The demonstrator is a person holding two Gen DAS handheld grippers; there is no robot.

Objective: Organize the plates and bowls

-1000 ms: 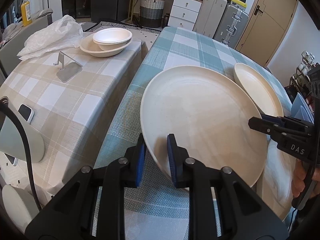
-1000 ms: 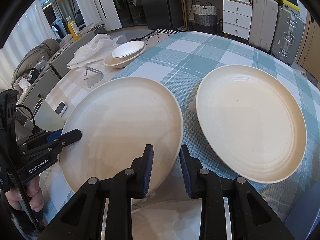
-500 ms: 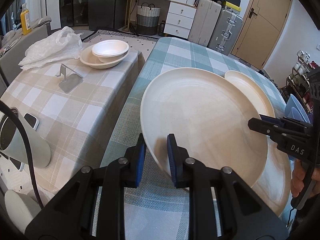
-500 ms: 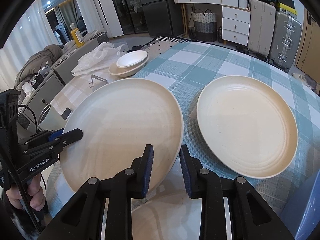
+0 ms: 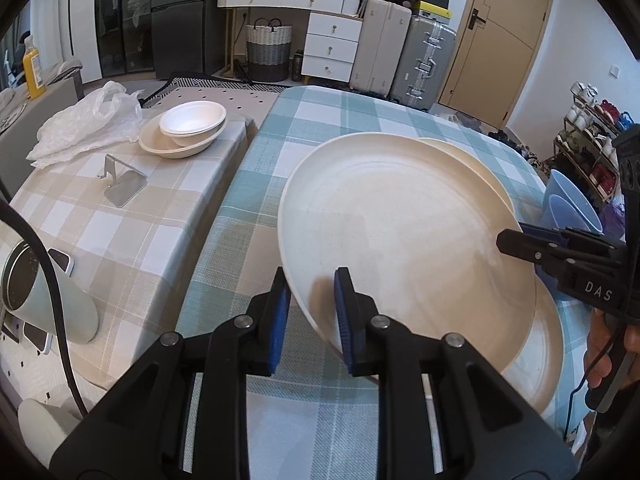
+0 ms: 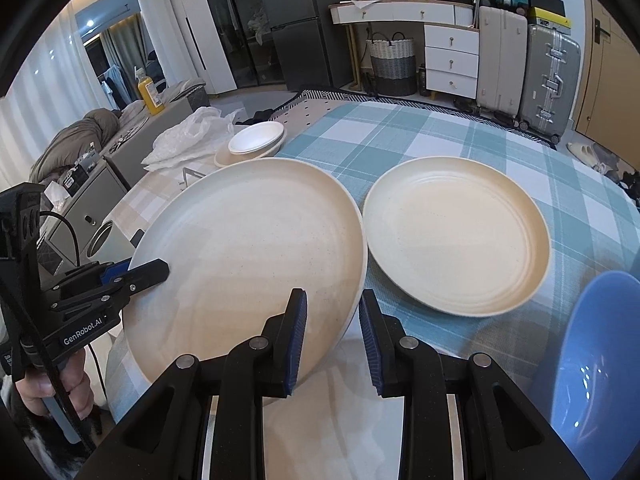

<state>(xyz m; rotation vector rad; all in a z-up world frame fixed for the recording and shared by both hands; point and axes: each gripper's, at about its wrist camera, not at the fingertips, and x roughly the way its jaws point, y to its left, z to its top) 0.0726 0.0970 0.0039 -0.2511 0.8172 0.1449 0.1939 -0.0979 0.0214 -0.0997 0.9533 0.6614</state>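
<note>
Cream plate point(image 6: 456, 240) lies just beside the held plate point(image 6: 248, 256).

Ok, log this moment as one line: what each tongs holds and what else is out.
left tongs: shut on cream plate rim | right tongs: shut on same plate, opposite rim | plate: lifted, tilted | second cream plate: on teal cloth | stacked bowls: beige cloth

The cream plate point(image 5: 400, 240) is viewed closely from its left edge in the left wrist view and from its right edge point(image 6: 248, 248) in the right wrist view, each angled steeply downward. Shared beyond the plate are the checked tablecloth point(image 5: 340, 120) point(image 6: 420, 132) and the stacked bowls point(image 5: 188, 128) point(image 6: 256, 142).
</note>
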